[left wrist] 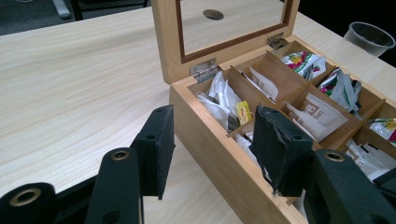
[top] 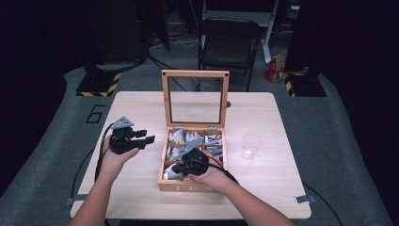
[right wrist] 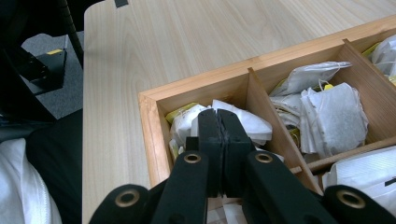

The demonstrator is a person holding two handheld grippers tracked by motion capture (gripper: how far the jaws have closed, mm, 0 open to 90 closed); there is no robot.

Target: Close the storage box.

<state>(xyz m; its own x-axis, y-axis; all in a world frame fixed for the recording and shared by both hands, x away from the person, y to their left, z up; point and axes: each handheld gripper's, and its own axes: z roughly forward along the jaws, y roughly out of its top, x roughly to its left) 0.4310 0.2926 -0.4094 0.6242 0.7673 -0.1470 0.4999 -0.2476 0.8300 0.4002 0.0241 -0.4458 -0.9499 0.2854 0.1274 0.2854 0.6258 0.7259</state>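
The right gripper (right wrist: 218, 122) has its jaws pressed together inside the near corner compartment of the wooden tea box (right wrist: 150, 122), their tips sunk among the white tea bags (right wrist: 252, 122) that lie just ahead of and around them. Whether a bag or a bit of its paper is caught between the pads cannot be told: the pads meet with no visible gap and the tips cover whatever is under them. The likely trouble is a lift that brings up nothing, or only a corner of paper that tears or slips out, because the bags lie loose and crumpled on one another; a string snagged on a neighbouring bag could also drag a second one out over the divider beside the jaws. The left gripper (left wrist: 212, 144) hangs with its jaws spread and nothing between them, the box's side wall just beyond and partly behind its right jaw; if it pushed forward it could shove the box across the worktop (left wrist: 84, 84) and upset the grip. A clear plastic cup (top: 251, 146) stands on the far side of the box from the left jaws. The lower part of the compartment is hidden by the right gripper's own arms.
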